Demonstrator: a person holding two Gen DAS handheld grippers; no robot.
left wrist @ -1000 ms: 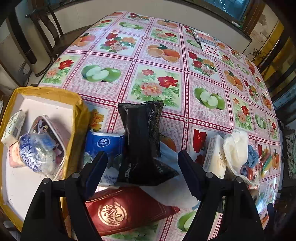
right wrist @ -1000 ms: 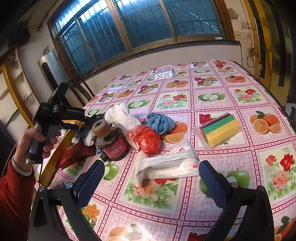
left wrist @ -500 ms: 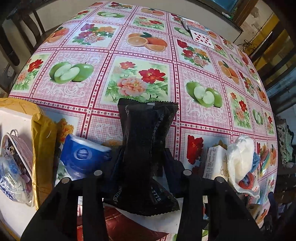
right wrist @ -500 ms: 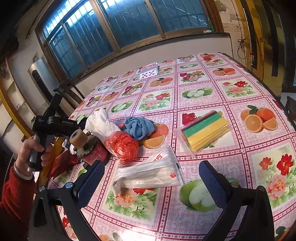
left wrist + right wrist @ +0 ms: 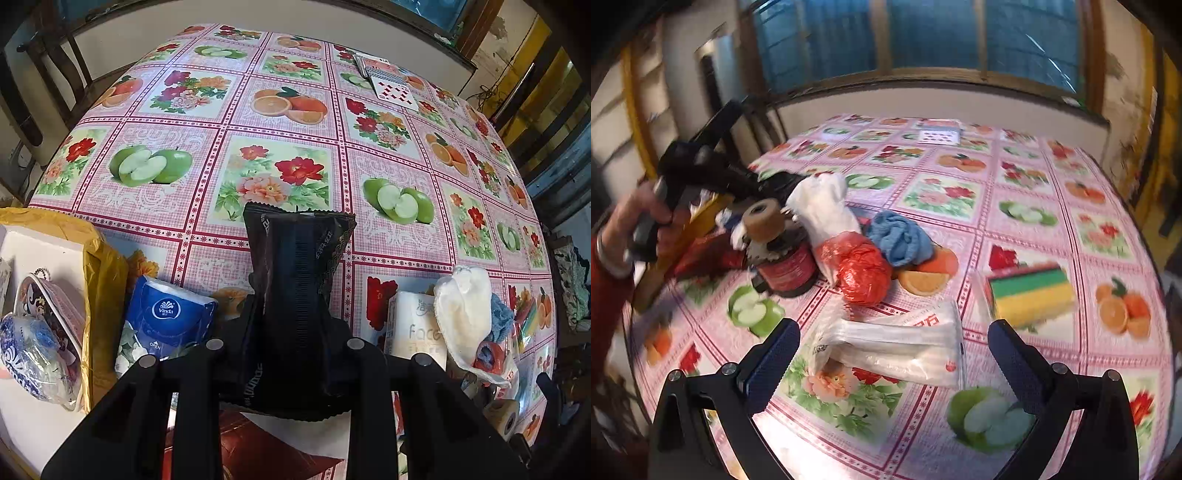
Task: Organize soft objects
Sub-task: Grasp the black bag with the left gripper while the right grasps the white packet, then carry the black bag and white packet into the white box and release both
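Left fingers (image 5: 236,332) pinching black packet (image 5: 295,280), long axis pointing away

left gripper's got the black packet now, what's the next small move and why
Probably carry it left and over the yellow-rimmed box. The left gripper is shut on the black packet, which looks raised off the tablecloth, and the box already holds other soft packs. The blue tissue pack lies between them, so keep the packet high enough to pass over it.
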